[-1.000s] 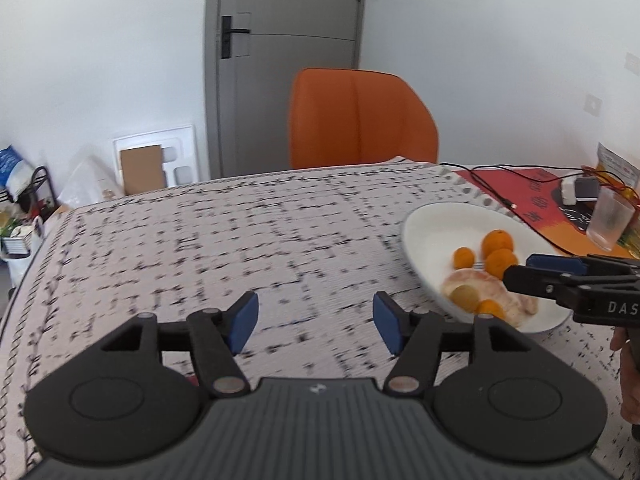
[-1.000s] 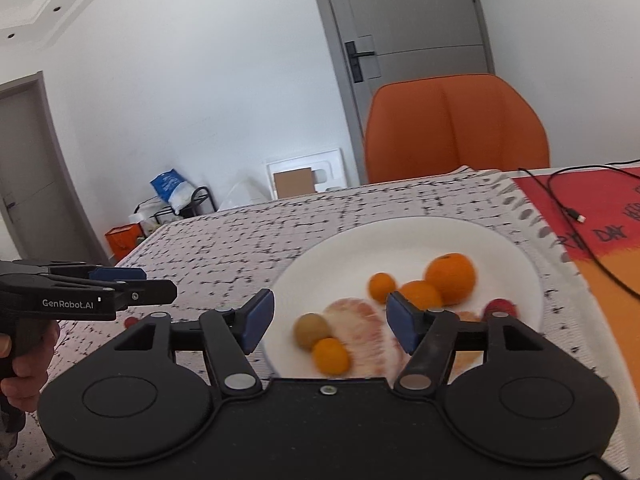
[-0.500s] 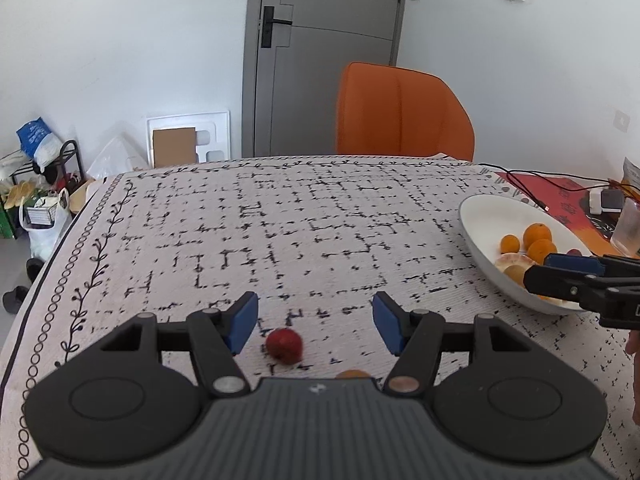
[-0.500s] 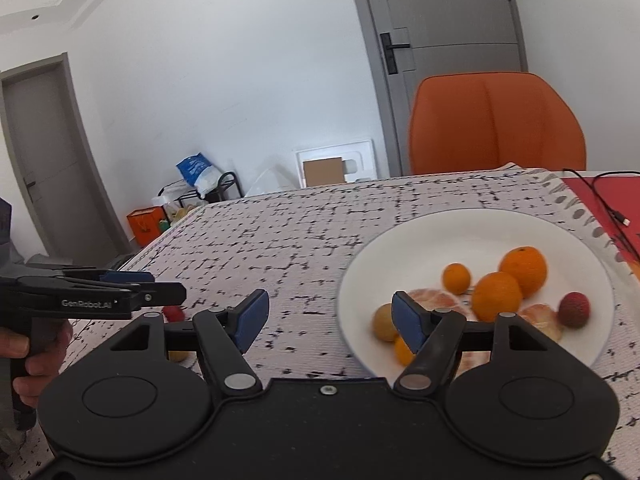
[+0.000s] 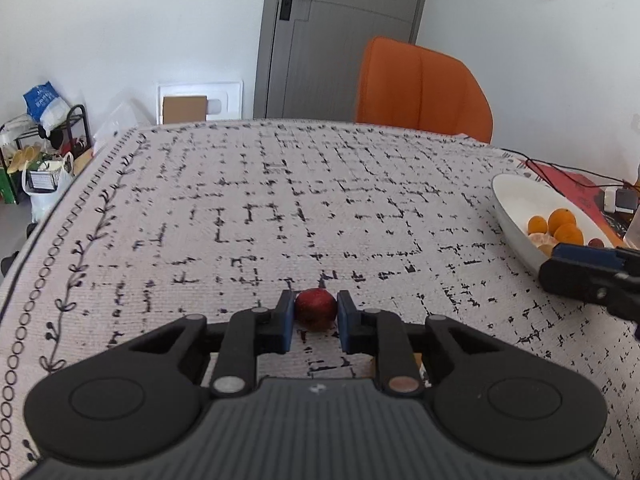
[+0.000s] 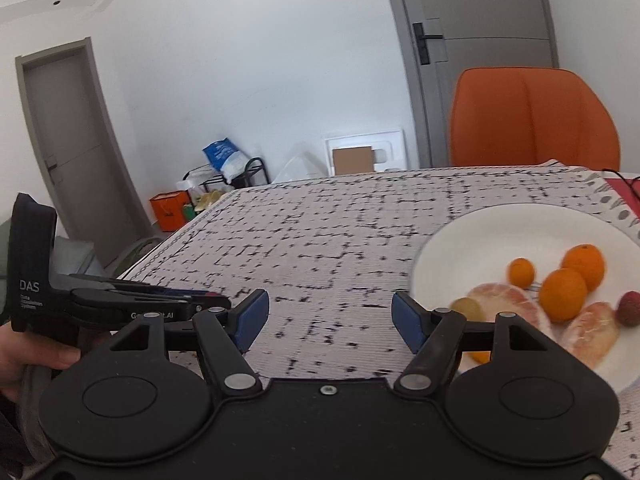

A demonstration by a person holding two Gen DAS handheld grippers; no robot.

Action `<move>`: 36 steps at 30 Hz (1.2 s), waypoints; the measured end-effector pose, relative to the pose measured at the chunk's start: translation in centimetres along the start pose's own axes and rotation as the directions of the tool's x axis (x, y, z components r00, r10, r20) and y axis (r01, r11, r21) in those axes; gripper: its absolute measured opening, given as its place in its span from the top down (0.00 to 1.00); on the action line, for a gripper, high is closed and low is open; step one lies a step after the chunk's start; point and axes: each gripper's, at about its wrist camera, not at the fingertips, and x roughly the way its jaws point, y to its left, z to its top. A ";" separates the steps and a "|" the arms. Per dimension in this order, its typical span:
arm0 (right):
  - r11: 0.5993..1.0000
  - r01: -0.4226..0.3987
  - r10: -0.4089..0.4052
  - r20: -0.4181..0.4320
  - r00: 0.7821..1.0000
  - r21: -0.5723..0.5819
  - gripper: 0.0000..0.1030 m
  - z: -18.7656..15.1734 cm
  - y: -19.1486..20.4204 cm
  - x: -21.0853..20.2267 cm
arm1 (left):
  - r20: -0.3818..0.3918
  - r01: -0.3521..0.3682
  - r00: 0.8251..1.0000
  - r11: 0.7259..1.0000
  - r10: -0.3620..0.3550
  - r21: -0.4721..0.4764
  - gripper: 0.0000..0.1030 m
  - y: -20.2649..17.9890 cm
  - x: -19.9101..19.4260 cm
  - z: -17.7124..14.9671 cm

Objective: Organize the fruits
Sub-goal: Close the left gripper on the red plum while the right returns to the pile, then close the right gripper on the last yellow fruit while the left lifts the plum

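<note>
A small dark-red fruit (image 5: 316, 304) rests on the patterned tablecloth (image 5: 280, 200), and my left gripper (image 5: 315, 314) is shut on it, a blue pad pressed against each side. In the right wrist view the left gripper (image 6: 216, 302) shows at the left, held by a hand (image 6: 24, 364). My right gripper (image 6: 330, 308) is open over bare cloth with nothing between its fingers, just left of the white plate (image 6: 480, 220). The plate holds oranges (image 6: 564, 294), peeled citrus pieces (image 6: 504, 304), a greenish fruit (image 6: 468, 308) and a red lychee (image 6: 630, 314).
An orange chair (image 5: 420, 92) stands behind the table's far edge. Cables and a red mat (image 5: 572, 184) lie beyond the plate (image 5: 508, 200) at the right. The right gripper (image 5: 580, 268) reaches in from the right in the left wrist view.
My left gripper came down over the red fruit and closed on it. The right gripper swung left, so the plate now sits at the right of its view.
</note>
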 end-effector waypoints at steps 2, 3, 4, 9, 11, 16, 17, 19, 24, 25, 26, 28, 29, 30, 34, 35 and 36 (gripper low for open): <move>1.000 -0.015 0.015 -0.009 1.000 -0.013 0.34 0.0 0.6 0.4 | 0.012 0.000 1.000 1.000 0.000 -0.003 0.80 0.3 -0.6 0.1; 0.999 -0.026 0.026 -0.015 1.000 -0.021 0.34 0.0 0.9 0.6 | 0.016 0.000 1.000 1.000 0.000 -0.007 0.80 0.5 -0.9 0.1; 0.999 -0.035 0.035 -0.020 0.999 -0.028 0.34 0.0 1.3 0.9 | 0.020 -0.004 1.000 1.000 0.004 -0.009 0.80 0.6 -1.2 0.2; 0.995 -0.083 0.080 -0.053 0.995 -0.060 0.34 -0.1 3.1 2.2 | 0.031 -0.014 0.999 1.000 0.014 -0.018 0.80 1.6 -2.2 0.1; 0.993 -0.098 0.094 -0.062 0.994 -0.067 0.34 -0.2 3.6 2.6 | 0.036 -0.017 0.999 1.000 0.017 -0.020 0.80 1.8 -2.5 0.2; 0.989 -0.121 0.113 -0.084 0.990 -0.086 0.34 -0.3 4.9 3.5 | 0.052 -0.023 0.998 0.999 0.025 -0.034 0.80 2.4 -3.3 0.1; 0.988 -0.124 0.116 -0.088 0.989 -0.090 0.34 -0.3 5.1 3.7 | 0.055 -0.023 0.998 0.999 0.025 -0.037 0.80 2.6 -3.4 0.1; 0.986 -0.131 0.121 -0.101 0.988 -0.101 0.34 -0.3 5.6 4.1 | 0.063 -0.023 0.998 0.999 0.026 -0.047 0.80 3.0 -3.7 0.0; 0.982 -0.144 0.126 -0.138 0.982 -0.123 0.36 -0.7 6.6 5.4 | 0.069 -0.019 0.997 0.998 0.023 -0.065 0.80 3.7 -4.0 -0.2; 0.981 -0.145 0.126 -0.148 0.981 -0.130 0.42 -0.9 6.9 5.7 | 0.067 -0.019 0.997 0.998 0.024 -0.065 0.80 3.7 -4.0 -0.1; 0.979 -0.152 0.130 -0.155 0.979 -0.137 0.47 -1.1 7.1 5.9 | 0.066 -0.020 0.997 0.998 0.024 -0.063 0.80 3.7 -4.1 -0.1; 0.975 -0.165 0.136 -0.186 0.973 -0.148 0.75 -1.5 7.3 6.2 | 0.068 -0.023 0.997 0.998 0.027 -0.055 0.80 3.6 -4.1 0.1; 0.975 -0.163 0.131 -0.198 0.971 -0.152 0.75 -1.6 7.4 6.3 | 0.069 -0.022 0.997 0.998 0.025 -0.054 0.80 3.5 -4.1 0.1; 0.975 -0.164 0.133 -0.192 0.972 -0.154 0.75 -1.7 7.4 6.2 | 0.071 -0.020 0.997 0.998 0.023 -0.054 0.80 3.4 -4.1 0.2; 0.976 -0.154 0.126 -0.175 0.976 -0.154 0.75 -1.4 6.8 5.4 | 0.072 -0.012 0.997 0.999 0.015 -0.043 0.80 2.5 -3.9 0.3; 0.977 -0.148 0.122 -0.167 0.978 -0.151 0.75 -1.3 6.6 5.1 | 0.071 -0.009 0.997 0.999 0.012 -0.039 0.80 2.3 -3.8 0.4; 0.979 -0.139 0.116 -0.157 0.981 -0.146 0.75 -1.2 6.3 4.7 | 0.072 -0.005 0.997 0.999 0.008 -0.033 0.80 2.0 -3.7 0.4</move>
